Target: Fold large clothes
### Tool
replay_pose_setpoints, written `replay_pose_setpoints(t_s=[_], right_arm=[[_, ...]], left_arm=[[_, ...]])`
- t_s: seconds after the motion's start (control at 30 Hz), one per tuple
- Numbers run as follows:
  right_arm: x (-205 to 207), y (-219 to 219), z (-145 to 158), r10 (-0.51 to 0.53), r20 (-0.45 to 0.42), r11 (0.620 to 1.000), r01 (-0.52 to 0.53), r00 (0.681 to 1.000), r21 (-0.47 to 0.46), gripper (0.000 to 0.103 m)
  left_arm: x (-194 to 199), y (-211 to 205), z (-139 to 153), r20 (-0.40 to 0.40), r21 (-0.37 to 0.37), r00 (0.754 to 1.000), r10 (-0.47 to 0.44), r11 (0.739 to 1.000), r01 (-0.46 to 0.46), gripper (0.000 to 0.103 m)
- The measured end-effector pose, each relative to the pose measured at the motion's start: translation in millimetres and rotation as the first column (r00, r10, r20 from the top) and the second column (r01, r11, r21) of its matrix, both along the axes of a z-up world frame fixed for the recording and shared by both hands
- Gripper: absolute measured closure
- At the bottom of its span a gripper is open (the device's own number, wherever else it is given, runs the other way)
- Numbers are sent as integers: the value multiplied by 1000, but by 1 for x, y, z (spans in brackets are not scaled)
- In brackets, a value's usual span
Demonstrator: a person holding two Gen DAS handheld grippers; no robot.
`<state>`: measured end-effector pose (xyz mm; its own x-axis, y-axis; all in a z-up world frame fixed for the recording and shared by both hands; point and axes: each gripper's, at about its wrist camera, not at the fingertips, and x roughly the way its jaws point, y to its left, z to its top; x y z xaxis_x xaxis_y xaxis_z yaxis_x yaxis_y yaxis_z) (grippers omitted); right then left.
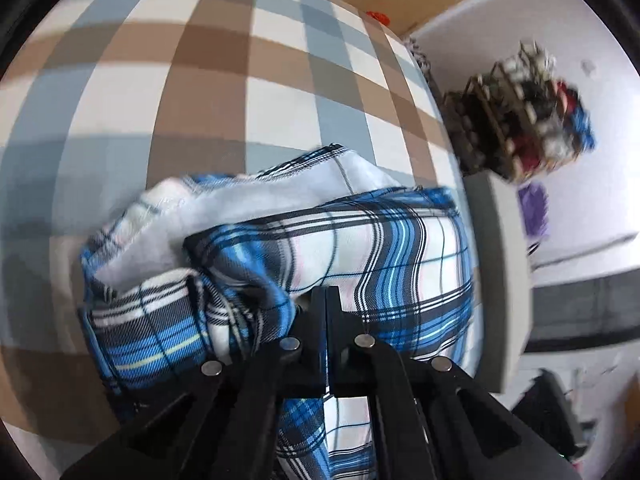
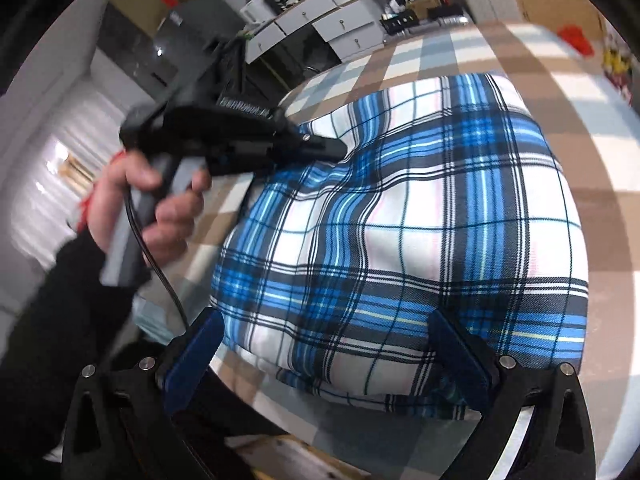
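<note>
step: mid-fold, tidying left edge | shirt [image 2: 400, 220]: folded bundle on checked counter [image 2: 540, 80] | left claw [image 1: 326, 300]: pressed together, pinching shirt's left edge | right claw [image 2: 324, 344]: spread, over near edge, holding nothing | next: likely carry the pinched edge across, flatten

A checked cloth of brown, grey-blue and white squares [image 1: 248, 80] covers the surface across both views. At the right of the left-wrist frame stands a blurred rack of mixed items [image 1: 524, 120]. In the right-wrist frame, white drawer units [image 2: 320, 16] sit at top centre, a red object [image 2: 576, 38] at upper right.
</note>
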<state>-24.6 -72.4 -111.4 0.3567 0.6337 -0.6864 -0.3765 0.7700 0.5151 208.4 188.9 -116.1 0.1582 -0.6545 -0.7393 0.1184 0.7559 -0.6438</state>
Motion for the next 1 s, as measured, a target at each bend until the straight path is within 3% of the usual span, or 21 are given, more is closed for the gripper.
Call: replay_pose_setpoints(t_s=[0.13, 0.27, 0.33, 0.4, 0.43, 0.47, 0.6, 0.67, 0.73, 0.83, 1.0], right_arm=[[4, -4, 0, -6, -19, 999, 7, 1000, 46, 0], [9, -16, 6, -34, -53, 987, 42, 998, 154, 0], [9, -27, 8, -53, -69, 969, 68, 996, 236, 0], [9, -42, 14, -78, -69, 935, 97, 995, 341, 0], [9, -47, 16, -94, -64, 921, 111, 994, 373, 0], [9, -52, 18, -109, -60, 910, 124, 992, 396, 0], [13, -61, 14, -148, -95, 894, 174, 984, 413, 0], [15, -62, 6, -153, -130, 897, 193, 980, 398, 0], [16, -64, 0, -154, -158, 897, 205, 975, 391, 0], [17, -68, -3, -156, -167, 892, 211, 974, 401, 0], [15, -70, -2, -165, -156, 893, 215, 974, 395, 0]], left_arm=[[-9, 1, 19, 4, 63, 1000, 6, 998, -7, 103], [-45, -12, 60, 111, 184, 992, -58, 982, 37, 99], [-64, -14, 67, 143, 213, 984, -105, 974, 73, 82], [-83, -11, 68, 171, 192, 979, -110, 978, 77, 48], [-87, -9, 65, 176, 178, 979, -105, 981, 74, 46], [-93, -7, 60, 181, 179, 979, -99, 982, 66, 46], [-90, -8, 17, 133, 336, 990, -38, 942, -9, 46], [-92, 0, 3, 152, 348, 988, 17, 935, -69, 47], [-100, -5, 2, 243, 391, 970, 2, 915, -100, 44], [-111, -20, 7, 322, 495, 946, -37, 858, -134, 43], [-124, -17, 23, 369, 513, 929, -28, 840, -178, 43]])
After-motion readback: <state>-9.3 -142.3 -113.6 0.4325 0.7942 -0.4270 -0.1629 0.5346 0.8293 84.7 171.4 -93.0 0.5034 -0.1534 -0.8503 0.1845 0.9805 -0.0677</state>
